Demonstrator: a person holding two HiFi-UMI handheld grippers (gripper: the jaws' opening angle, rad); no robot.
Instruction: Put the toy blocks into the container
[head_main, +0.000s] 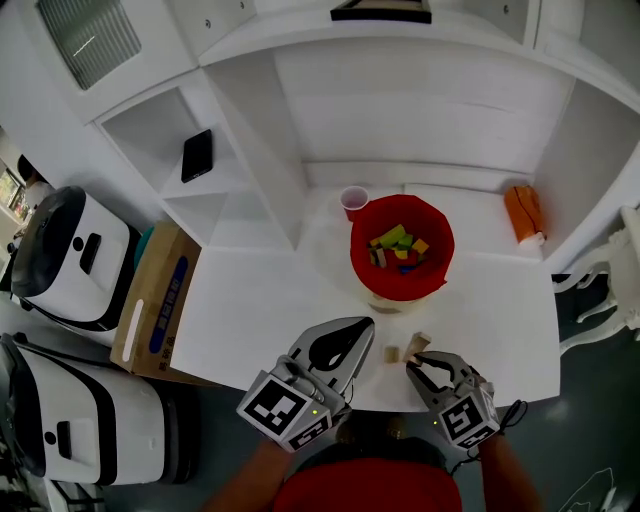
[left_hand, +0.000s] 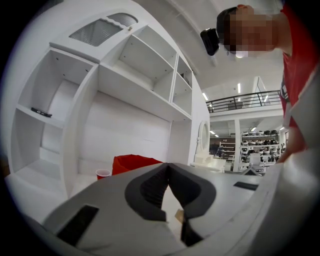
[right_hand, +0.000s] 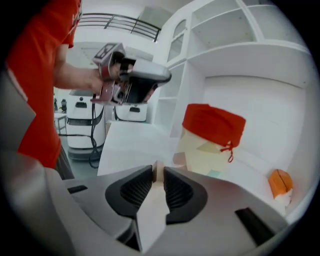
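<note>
A red-lined container (head_main: 402, 262) with several coloured blocks inside stands at the back of the white table (head_main: 260, 320). My right gripper (head_main: 413, 366) is near the front edge, shut on a pale wooden block (head_main: 419, 344). In the right gripper view that block (right_hand: 157, 172) sits pinched between the pads, with the container (right_hand: 214, 125) ahead. A second small wooden block (head_main: 391, 353) lies on the table just left of it. My left gripper (head_main: 360, 330) hovers beside it, shut and holding nothing. Its closed tips (left_hand: 168, 166) point toward the container (left_hand: 134, 162).
A red cup (head_main: 354, 200) stands left of the container. An orange object (head_main: 524, 212) lies at the table's back right. A black phone (head_main: 196, 155) rests on a left shelf. A cardboard box (head_main: 150, 300) and white machines (head_main: 70, 260) stand on the floor at the left.
</note>
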